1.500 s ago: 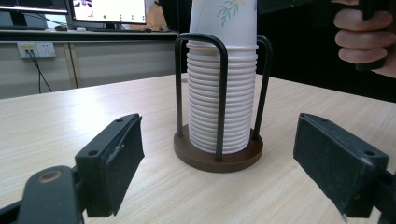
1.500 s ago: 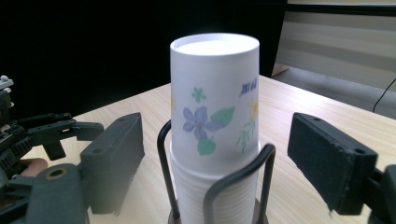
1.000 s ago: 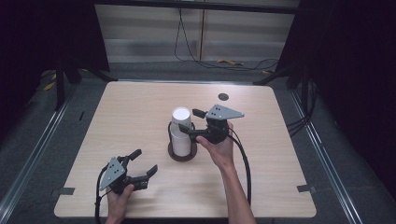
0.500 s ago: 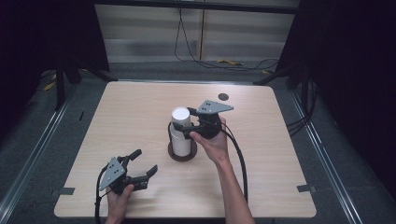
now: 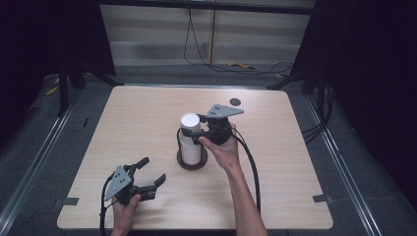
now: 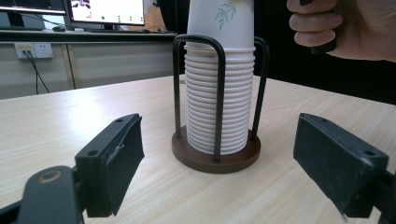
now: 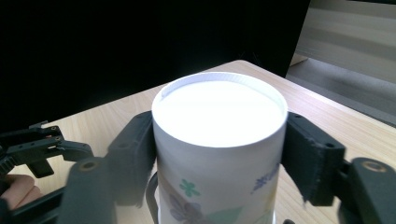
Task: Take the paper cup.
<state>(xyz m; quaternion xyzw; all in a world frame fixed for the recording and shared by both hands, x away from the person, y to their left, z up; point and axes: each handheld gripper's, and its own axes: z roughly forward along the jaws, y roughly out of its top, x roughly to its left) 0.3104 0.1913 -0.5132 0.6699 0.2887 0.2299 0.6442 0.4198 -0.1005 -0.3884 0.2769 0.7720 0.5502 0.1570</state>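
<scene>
both jaws of the right tool (image 7: 219, 154) have just closed onto the top cup (image 7: 219, 135) between them.

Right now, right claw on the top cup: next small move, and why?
Probably lift straight up, slowly. The right claw has just been closing and its pads sit against both sides of the top cup. That cup is nested upside down on the cup stack between the holder wires, so only a vertical pull frees it. The left claw rests open, apart.
</scene>
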